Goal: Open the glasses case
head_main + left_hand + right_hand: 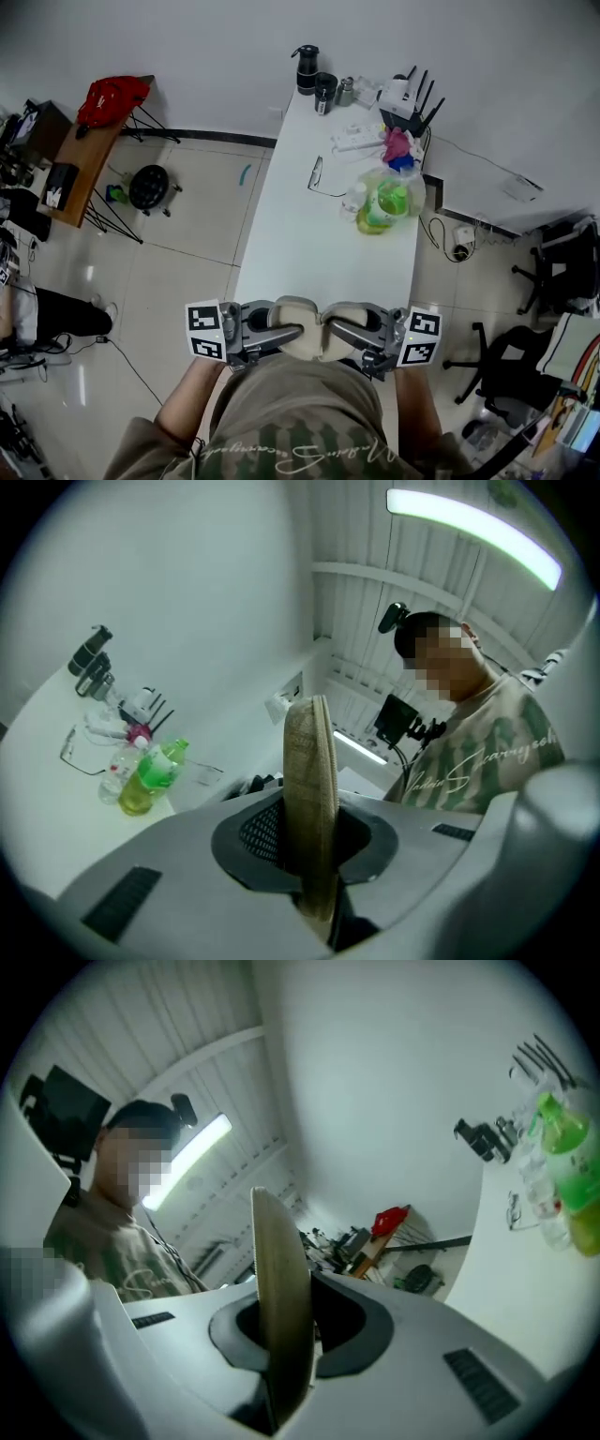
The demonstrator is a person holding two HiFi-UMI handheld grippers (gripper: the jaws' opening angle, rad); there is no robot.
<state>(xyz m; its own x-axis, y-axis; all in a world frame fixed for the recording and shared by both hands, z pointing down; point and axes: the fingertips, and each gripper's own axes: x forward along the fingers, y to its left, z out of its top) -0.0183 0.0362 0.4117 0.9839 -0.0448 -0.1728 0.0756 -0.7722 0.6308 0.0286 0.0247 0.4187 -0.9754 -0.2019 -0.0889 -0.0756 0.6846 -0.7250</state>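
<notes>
Jaws of the left gripper (287,335) are pinched nearly shut on one end of the beige woven-fabric glasses case (314,347), and the right gripper (341,331) clamps the other end likewise. The case sits at the near end of the long white table (309,244), its long axis crosswise. Farther along the table, a clear plastic bag (409,187) holds a green bottle (382,202) of yellow-green liquid.

The near end of the long white table (300,253) is blocked by the beige oval glasses case (296,307); the middle is left bare. Beyond, passage is narrowed by thin-framed spectacles (316,175) and a green-and-yellow plastic bottle (382,204).
</notes>
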